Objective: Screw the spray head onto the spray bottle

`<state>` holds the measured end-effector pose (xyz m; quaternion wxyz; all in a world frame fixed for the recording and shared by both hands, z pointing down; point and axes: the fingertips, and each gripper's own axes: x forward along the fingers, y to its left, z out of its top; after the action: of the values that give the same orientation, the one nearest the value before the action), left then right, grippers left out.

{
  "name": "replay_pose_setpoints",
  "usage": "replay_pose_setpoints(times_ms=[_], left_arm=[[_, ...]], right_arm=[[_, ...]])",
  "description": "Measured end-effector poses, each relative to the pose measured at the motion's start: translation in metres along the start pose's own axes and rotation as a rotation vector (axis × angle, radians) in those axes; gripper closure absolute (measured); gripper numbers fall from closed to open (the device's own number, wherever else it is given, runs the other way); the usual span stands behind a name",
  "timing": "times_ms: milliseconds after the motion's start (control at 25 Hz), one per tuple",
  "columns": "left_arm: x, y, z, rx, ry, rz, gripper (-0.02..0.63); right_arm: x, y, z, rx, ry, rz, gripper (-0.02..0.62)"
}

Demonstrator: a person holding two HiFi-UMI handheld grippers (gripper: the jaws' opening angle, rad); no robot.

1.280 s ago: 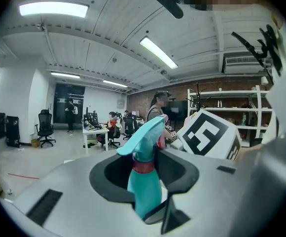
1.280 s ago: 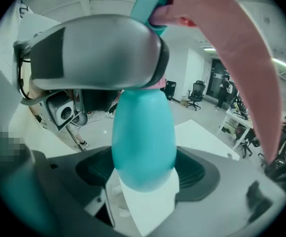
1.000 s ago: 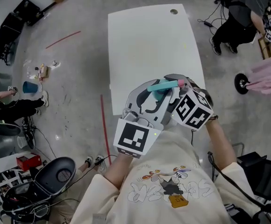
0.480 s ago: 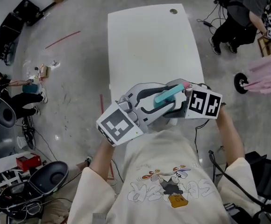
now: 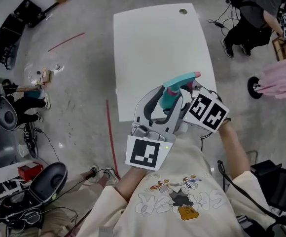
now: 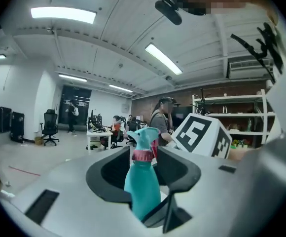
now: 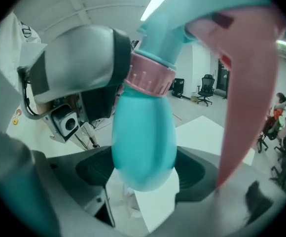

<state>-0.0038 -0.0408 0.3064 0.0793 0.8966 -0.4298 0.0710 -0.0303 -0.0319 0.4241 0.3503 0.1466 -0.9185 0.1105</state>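
Observation:
A teal spray bottle (image 5: 171, 98) with a teal spray head (image 5: 182, 79), pink collar and pink trigger hangs over the near edge of the white table (image 5: 158, 43). My right gripper (image 5: 183, 107) is shut on the bottle's body (image 7: 143, 147), which fills the gap between its pads. My left gripper (image 5: 168, 100) reaches in from below. Its jaws stand on either side of the bottle's neck (image 6: 142, 181), just under the pink collar (image 6: 143, 155). They have just been opening and look slack around it. The pink trigger (image 7: 246, 93) looms close in the right gripper view.
A person (image 5: 256, 14) stands by cables at the top right, and a pink object (image 5: 281, 80) with a black wheel (image 5: 255, 88) sits at the right. An office chair (image 5: 59, 181) and clutter lie at the lower left. A red line (image 5: 111, 137) marks the floor beside the table.
The bottle has tipped up from lying nearly flat, its head now pointing away. The left gripper swung out to the left half a second ago and has come back under the bottle.

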Motion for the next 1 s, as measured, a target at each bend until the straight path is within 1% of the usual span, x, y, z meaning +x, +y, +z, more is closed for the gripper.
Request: replay_pose_setpoints(times_ms=[120, 200, 360, 480, 560, 640, 720, 760, 880, 1000], left_arm=[[0.004, 0.004, -0.002, 0.045, 0.038, -0.008, 0.436], [0.004, 0.007, -0.003, 0.052, 0.047, -0.010, 0.463], [0.008, 0.003, -0.009, 0.058, 0.059, -0.032, 0.468], [0.006, 0.005, -0.009, 0.066, 0.056, -0.035, 0.469], [0.004, 0.007, -0.008, 0.082, 0.058, -0.020, 0.469], [0.003, 0.009, -0.005, 0.065, 0.055, 0.006, 0.468], [0.001, 0.010, 0.000, 0.027, 0.047, 0.020, 0.468], [0.002, 0.009, 0.001, 0.017, 0.050, 0.014, 0.468], [0.009, 0.002, -0.004, 0.037, 0.101, -0.018, 0.466], [0.013, 0.001, -0.011, 0.062, 0.144, -0.013, 0.468]], right_arm=[[0.003, -0.002, 0.006, -0.045, 0.028, -0.047, 0.213], [0.003, -0.006, 0.006, -0.083, 0.052, -0.084, 0.215], [-0.001, -0.015, -0.005, -0.136, 0.105, -0.142, 0.213], [-0.005, -0.024, -0.007, -0.196, 0.171, -0.238, 0.213], [-0.007, -0.029, -0.007, -0.225, 0.212, -0.297, 0.215], [-0.008, -0.034, -0.006, -0.238, 0.233, -0.336, 0.215], [-0.010, -0.040, -0.008, -0.251, 0.245, -0.367, 0.215], [-0.012, -0.043, -0.009, -0.258, 0.249, -0.380, 0.213], [-0.014, -0.048, -0.016, -0.273, 0.252, -0.404, 0.213], [-0.015, -0.050, -0.018, -0.293, 0.257, -0.425, 0.215]])
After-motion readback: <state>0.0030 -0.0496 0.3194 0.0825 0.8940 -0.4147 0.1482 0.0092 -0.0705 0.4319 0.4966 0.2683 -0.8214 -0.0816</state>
